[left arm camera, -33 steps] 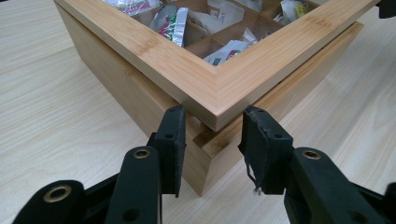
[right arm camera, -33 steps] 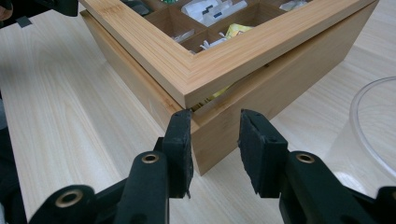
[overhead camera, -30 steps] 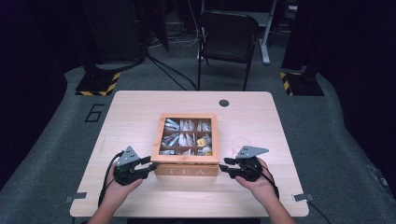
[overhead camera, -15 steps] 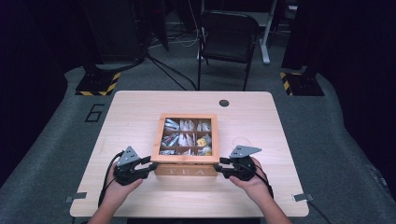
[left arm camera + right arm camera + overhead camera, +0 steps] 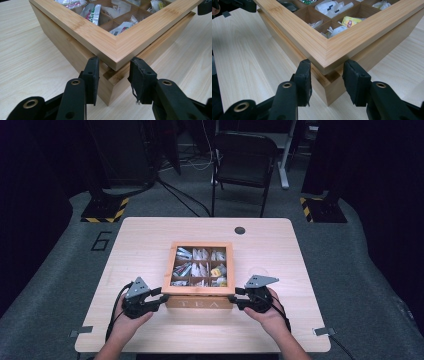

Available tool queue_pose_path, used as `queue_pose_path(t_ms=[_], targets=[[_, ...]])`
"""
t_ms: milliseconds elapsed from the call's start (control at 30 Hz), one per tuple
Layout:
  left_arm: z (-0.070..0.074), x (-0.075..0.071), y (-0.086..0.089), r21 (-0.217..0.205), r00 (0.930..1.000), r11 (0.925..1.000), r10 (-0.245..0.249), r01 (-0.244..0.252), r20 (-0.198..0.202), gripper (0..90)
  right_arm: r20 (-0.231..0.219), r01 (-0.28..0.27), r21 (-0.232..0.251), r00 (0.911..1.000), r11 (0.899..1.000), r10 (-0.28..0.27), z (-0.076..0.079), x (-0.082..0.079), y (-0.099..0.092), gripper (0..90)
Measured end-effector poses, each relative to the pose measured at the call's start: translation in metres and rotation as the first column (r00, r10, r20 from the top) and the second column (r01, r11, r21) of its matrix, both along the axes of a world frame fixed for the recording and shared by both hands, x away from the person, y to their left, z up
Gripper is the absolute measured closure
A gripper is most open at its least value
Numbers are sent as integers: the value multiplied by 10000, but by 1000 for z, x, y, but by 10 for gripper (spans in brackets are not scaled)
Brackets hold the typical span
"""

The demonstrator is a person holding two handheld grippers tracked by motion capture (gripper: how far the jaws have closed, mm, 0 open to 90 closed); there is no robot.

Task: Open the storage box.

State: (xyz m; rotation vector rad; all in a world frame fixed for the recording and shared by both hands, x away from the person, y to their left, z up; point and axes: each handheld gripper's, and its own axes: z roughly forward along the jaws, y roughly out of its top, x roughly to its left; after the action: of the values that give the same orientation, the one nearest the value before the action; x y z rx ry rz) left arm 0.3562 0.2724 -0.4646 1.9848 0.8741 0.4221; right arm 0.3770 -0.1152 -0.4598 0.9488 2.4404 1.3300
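We grip tea box lid at both near corners, box mid-desk. Left gripper fingers clamped on left corner, right gripper fingers on right corner. Lid straight ahead, hands equally near.

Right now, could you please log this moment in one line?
lid: front edge raised | left gripper: shut on lid corner | right gripper: straddling other corner

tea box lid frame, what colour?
Light honey-toned bamboo with fine straight grain; the lid frame shows best in the left gripper view.
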Motion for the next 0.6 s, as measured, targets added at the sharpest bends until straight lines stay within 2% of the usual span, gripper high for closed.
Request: queue_pose_path(t_ms=[133,233,267,300,400,567,600], targets=[[1,0,0,12,10000,10000,-43,43,-59,601,-8,15,0,10000,10000,-15,1,0,0,577],[2,0,0,-12,9999,10000,61,-61,106,598,-39,8,118,10000,9999,-8,2,0,-1,572],[3,0,1,-48,10000,10000,-35,35,-35,598,-39,8,118,10000,9999,-8,2,0,-1,572],[3,0,0,-117,9999,9999,55,-54,103,598,-28,28,146,10000,9999,-28,3,0,-1,571],[5,0,1,-110,10000,9999,-12,12,57,598,-56,45,208,10000,9998,-44,6,1,-2,565],[6,2,1,-106,9998,9999,22,-20,217,597,-123,75,232,9999,9997,-72,8,1,-2,562],[7,1,1,-119,9999,9999,3,-2,116,597,-120,85,279,9999,9996,-81,8,1,-2,561]])
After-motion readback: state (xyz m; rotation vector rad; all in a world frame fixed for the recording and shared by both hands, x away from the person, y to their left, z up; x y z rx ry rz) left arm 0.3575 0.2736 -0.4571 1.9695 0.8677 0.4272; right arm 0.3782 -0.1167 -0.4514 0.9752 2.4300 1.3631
